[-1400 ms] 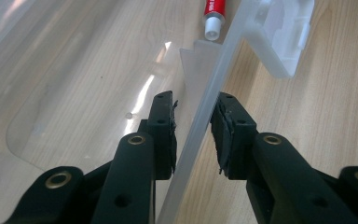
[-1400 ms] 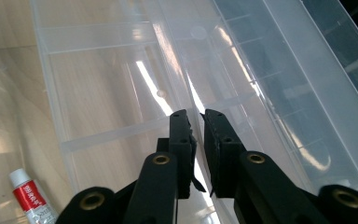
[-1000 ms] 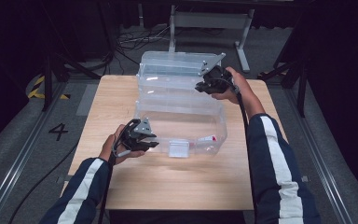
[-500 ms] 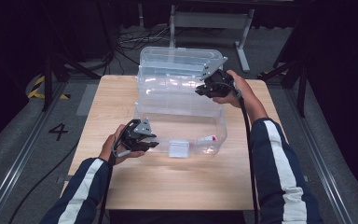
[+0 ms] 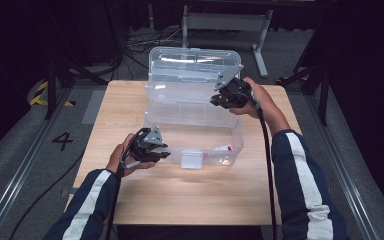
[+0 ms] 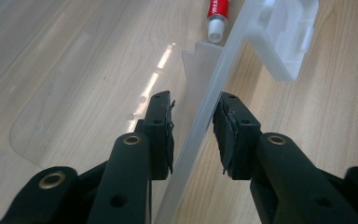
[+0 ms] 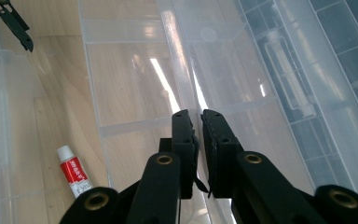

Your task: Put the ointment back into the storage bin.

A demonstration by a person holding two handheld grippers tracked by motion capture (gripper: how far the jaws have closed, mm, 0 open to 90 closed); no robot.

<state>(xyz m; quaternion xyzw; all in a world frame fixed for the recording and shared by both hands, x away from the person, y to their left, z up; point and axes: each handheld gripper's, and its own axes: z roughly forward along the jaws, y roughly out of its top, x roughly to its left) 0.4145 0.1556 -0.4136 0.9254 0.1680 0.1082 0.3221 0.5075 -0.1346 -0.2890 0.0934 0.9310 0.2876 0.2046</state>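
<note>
A clear plastic storage box (image 5: 195,137) stands on the wooden table (image 5: 190,200), its hinged lid (image 5: 190,75) raised behind it. My right gripper (image 5: 214,101) is shut on the lid's thin right edge, and its pads (image 7: 184,135) pinch that clear rim of the lid (image 7: 298,56). At the box's front left, my left gripper (image 5: 166,154) straddles the front wall (image 6: 200,116), jaws closed on the rim, one inside and one outside. A small red-and-white tube (image 5: 223,148) (image 6: 216,14) (image 7: 74,175) lies on the box floor.
A white latch (image 5: 191,160) (image 6: 289,37) hangs on the box's front wall. Bare table lies in front of the box and at its left. Dark stands, cables and a metal frame (image 5: 220,22) are on the floor beyond the far edge.
My right hand has sunk slightly toward me with the lid edge still in its jaws. The left hand and the box have stayed put.
</note>
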